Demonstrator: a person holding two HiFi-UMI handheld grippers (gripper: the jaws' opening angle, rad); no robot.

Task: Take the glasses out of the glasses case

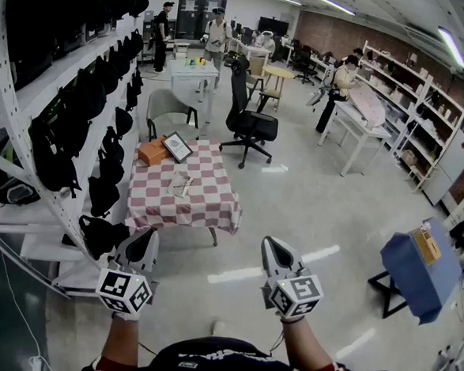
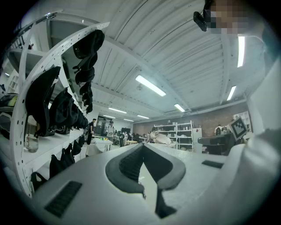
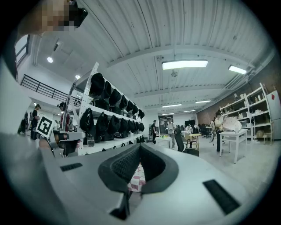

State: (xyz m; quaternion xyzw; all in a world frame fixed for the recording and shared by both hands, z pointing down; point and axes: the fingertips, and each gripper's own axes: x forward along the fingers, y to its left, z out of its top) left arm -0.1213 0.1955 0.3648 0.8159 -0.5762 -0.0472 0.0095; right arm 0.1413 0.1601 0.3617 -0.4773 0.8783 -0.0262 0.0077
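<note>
A low table under a red-and-white checked cloth [image 1: 203, 206] stands a few steps ahead on the floor. On the cloth lies a small pale object [image 1: 180, 184] that may be the glasses case; it is too small to tell, and I see no glasses. My left gripper [image 1: 143, 239] and right gripper [image 1: 274, 245] are held low in front of me, well short of the table, both shut and empty. In the left gripper view the left gripper's [image 2: 141, 145] jaw tips meet. The right gripper's [image 3: 139, 146] tips also meet, with a bit of checked cloth [image 3: 137, 182] showing behind them.
An orange box [image 1: 150, 152] and a dark framed tablet [image 1: 177, 147] lie at the table's far end. A white rack of black bags [image 1: 78, 122] runs along the left. A black office chair [image 1: 248, 120], a grey chair [image 1: 171, 106], a blue-covered stand [image 1: 416, 269] and several people at the back.
</note>
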